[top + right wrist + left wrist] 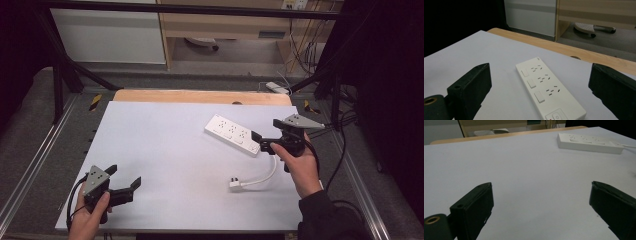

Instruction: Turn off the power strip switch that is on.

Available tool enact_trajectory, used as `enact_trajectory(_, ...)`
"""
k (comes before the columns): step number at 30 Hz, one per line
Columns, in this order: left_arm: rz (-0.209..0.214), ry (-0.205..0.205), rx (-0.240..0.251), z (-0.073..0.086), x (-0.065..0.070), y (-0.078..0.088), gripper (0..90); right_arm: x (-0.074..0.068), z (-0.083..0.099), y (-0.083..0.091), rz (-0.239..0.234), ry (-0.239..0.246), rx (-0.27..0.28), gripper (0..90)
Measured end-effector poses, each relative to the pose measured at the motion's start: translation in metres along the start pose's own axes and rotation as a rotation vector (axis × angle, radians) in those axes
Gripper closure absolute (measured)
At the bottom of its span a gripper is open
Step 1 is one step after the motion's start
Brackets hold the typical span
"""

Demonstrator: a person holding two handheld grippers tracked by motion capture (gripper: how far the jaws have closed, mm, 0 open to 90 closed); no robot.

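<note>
- High view: power strip point(233, 134) lies at the white table's point(165, 150) 2 o'clock, its plug point(235, 185) toward 5 o'clock. Right gripper point(265, 136), jaws wide, hovers beside the strip's near end; left gripper point(123, 181), jaws wide, empty, at 7 o'clock.
- Left gripper view: strip point(589, 143) at 1 o'clock, well apart.
- Right gripper view: strip point(550, 88) sits between the jaws; judged next: straddle the body squarely, avoiding the switches. No containers present.

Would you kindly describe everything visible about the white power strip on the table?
The power strip is a flat white bar, plastic by its look, lying face up and diagonally on the right half of the white table. It has three socket groups, each with a rocker switch, and a power button at its near end. The open right gripper hovers at that end.
</note>
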State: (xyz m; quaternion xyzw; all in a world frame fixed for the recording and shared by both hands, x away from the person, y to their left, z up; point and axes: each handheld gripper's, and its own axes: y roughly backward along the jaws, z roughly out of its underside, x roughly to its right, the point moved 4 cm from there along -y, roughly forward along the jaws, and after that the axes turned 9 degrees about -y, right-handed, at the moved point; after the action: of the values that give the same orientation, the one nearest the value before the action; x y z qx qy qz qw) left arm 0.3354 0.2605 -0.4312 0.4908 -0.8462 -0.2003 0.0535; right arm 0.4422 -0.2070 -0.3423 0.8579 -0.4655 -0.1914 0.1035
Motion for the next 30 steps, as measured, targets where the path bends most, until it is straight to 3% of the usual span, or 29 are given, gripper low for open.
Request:
enact_trajectory(12, 0.0, 0.0, -0.003, 0.0, 0.0, 0.0, 5.4, -0.003, -0.008, -0.014, 0.005, 0.016, 0.0, 2.8)
enact_trajectory(30, 0.006, -0.002, -0.008, 0.001, 0.0, -0.001, 5.4, -0.013, -0.014, -0.035, 0.0, 0.013, -0.006, 8.8)
